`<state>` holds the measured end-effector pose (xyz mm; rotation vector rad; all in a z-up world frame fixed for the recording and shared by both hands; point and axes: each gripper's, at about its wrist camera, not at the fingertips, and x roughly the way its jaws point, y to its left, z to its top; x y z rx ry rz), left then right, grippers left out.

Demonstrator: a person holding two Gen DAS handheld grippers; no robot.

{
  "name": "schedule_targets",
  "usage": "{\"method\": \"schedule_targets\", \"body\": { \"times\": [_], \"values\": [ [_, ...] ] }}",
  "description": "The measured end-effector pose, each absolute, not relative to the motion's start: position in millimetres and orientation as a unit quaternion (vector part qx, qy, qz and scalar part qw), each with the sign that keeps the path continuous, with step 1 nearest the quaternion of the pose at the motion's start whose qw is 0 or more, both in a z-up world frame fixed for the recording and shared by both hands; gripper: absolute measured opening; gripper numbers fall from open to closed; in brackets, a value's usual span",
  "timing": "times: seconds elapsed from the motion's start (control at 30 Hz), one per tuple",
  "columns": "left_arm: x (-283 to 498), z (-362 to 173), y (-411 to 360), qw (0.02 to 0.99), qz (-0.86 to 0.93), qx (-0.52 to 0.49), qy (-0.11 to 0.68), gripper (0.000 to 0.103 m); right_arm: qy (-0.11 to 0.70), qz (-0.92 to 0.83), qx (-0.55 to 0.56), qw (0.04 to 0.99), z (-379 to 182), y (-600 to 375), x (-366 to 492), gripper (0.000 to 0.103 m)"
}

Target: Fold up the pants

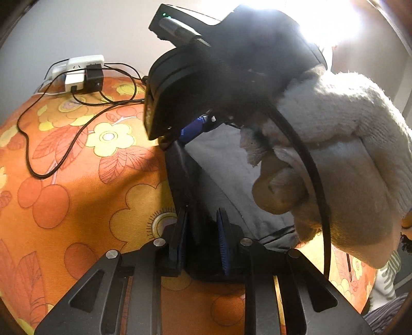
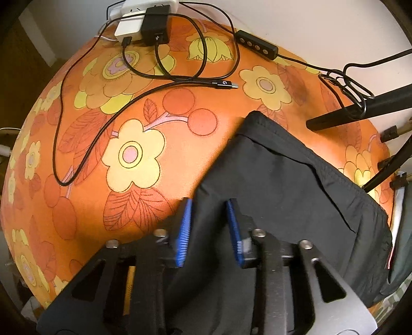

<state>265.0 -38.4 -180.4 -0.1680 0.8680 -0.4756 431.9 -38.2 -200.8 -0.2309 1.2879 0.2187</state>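
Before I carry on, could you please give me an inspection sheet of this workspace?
Surface: orange flowered cloth, partly bare.
Job's things: black pants lying on the cloth.
Clutter: white power strip with chargers, at the far edge.
Grippers: left gripper with pants fabric between its fingers, a gap showing; right gripper the same, over the pants' near edge.
Cables: black cables looping over the cloth; loose plug.
Surroundings: pale wall; black stand legs on the right.
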Motion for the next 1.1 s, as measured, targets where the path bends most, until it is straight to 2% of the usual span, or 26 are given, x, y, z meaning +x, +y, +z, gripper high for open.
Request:
{"method": "schedule_targets", "body": {
  "times": [0.07,0.1,0.17,0.23,0.27,0.53,0.6,0.63,0.73,0.83,1.1],
  "values": [
    [264.1,-179.2,-39.8,0.878,-0.225,-0.077,0.415,0.02,0.596,0.107,-0.1,0.789,-200.2,-42.0,428.8,0.014],
    [263.4,-178.3,-40.2,0.879,-0.223,-0.076,0.415,0.02,0.595,0.11,-0.094,0.791,-199.1,-43.7,428.2,0.013],
    [263.4,-177.2,-42.1,0.881,-0.216,-0.072,0.414,0.026,0.592,0.115,-0.082,0.793,-196.7,-47.0,427.1,0.009],
    [263.8,-178.2,-41.5,0.883,-0.202,-0.073,0.418,0.054,0.589,0.123,-0.058,0.796,-192.5,-54.8,427.0,0.007],
    [261.4,-178.4,-41.6,0.882,-0.197,-0.077,0.42,0.056,0.588,0.125,-0.052,0.797,-190.2,-57.7,426.9,0.007],
    [271.4,-184.9,-46.4,0.875,-0.196,-0.094,0.433,0.056,0.568,0.145,-0.017,0.81,-171.9,-76.0,417.6,0.005],
    [271.7,-184.0,-47.0,0.877,-0.197,-0.096,0.427,0.052,0.564,0.146,-0.012,0.812,-170.2,-78.4,416.7,0.005],
    [271.3,-182.8,-46.9,0.879,-0.2,-0.098,0.422,0.038,0.562,0.147,-0.008,0.814,-168.2,-81.1,415.6,0.005],
    [270.5,-177.7,-50.6,0.883,-0.208,-0.094,0.41,0.018,0.557,0.151,0.003,0.817,-162.5,-87.9,411.6,0.005],
    [264.4,-166.6,-61.6,0.891,-0.221,-0.07,0.39,0.012,0.549,0.153,0.011,0.822,-158.4,-92.6,410.4,0.005],
    [265.5,-147.9,-80.1,0.892,-0.247,-0.066,0.372,0.011,0.53,0.161,0.04,0.832,-137.8,-121.8,401.2,0.005]
  ]
}}
